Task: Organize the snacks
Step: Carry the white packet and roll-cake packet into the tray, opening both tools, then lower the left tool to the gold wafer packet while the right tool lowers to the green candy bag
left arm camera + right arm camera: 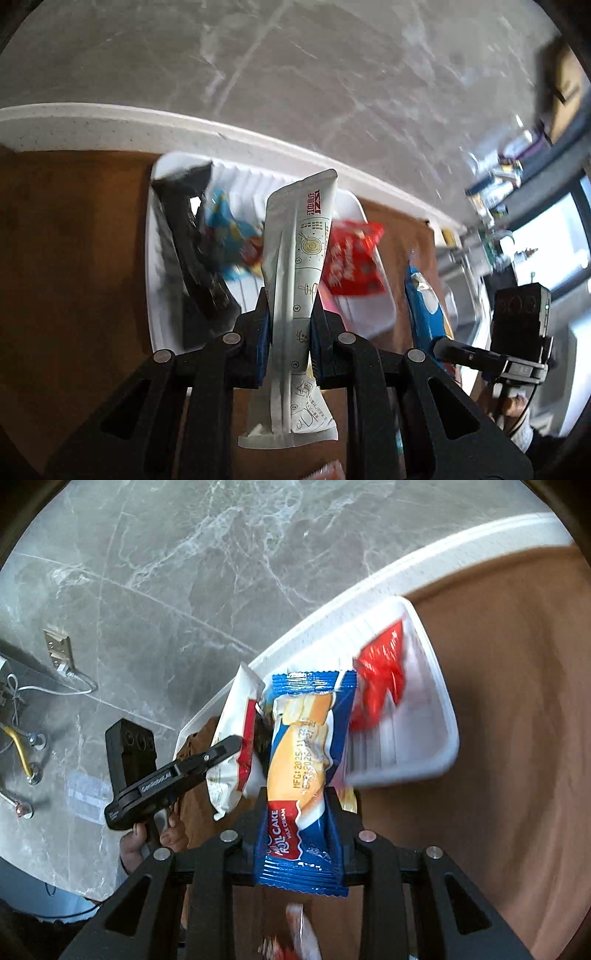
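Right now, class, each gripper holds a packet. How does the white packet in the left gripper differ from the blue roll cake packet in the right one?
The white packet is pale with line drawings and red lettering; the blue roll cake packet is glossy blue with a cake picture. The white one looks flatter and narrower, the blue one puffier. Both are pinched crosswise, left gripper, right gripper, above the white tray.

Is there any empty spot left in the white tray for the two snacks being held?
Yes. The tray is bare at its near corner, just below the red packet, and along the ribbed strip by its far rim. Its left half is crowded: the black packet and blue packet overlap there. The brown table beside the tray is bare too.
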`<state>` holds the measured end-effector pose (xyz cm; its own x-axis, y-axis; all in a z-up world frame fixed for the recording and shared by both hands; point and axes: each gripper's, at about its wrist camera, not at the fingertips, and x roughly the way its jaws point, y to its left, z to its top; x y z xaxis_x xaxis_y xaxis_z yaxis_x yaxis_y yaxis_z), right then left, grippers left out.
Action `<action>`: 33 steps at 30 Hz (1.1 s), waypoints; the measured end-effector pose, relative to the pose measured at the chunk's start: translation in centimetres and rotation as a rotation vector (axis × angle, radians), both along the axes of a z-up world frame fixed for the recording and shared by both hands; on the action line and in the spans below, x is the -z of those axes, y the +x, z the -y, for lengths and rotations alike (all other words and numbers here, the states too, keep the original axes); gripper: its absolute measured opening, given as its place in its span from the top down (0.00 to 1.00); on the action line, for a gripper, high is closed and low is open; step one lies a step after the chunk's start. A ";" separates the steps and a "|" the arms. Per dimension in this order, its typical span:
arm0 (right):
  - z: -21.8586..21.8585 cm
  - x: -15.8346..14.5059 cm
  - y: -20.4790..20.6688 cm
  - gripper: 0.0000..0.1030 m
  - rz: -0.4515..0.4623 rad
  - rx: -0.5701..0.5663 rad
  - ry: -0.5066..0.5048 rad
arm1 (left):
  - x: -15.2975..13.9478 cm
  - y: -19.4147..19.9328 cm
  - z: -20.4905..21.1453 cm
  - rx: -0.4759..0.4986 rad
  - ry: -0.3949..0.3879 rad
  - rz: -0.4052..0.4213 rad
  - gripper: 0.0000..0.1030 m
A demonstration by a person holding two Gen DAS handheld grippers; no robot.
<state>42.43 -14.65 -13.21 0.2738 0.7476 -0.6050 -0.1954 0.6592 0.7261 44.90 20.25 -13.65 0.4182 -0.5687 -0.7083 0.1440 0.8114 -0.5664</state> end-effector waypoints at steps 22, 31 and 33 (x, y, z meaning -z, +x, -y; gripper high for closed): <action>-4.2 1.9 7.1 0.45 0.070 -0.022 -0.179 | 1.6 5.0 2.4 -0.076 0.189 0.083 0.42; -3.7 -0.7 4.4 0.44 0.137 -0.031 -0.174 | -0.5 4.1 2.9 -0.072 0.257 0.175 0.42; -3.5 -1.1 3.5 0.44 0.142 -0.029 -0.166 | -0.8 3.5 2.4 -0.072 0.262 0.181 0.42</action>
<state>45.96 -11.15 -12.16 0.3445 0.6497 -0.6777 -0.3087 0.7601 0.5718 48.42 17.88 -12.84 0.5831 -0.3410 -0.7374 0.1603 0.9381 -0.3071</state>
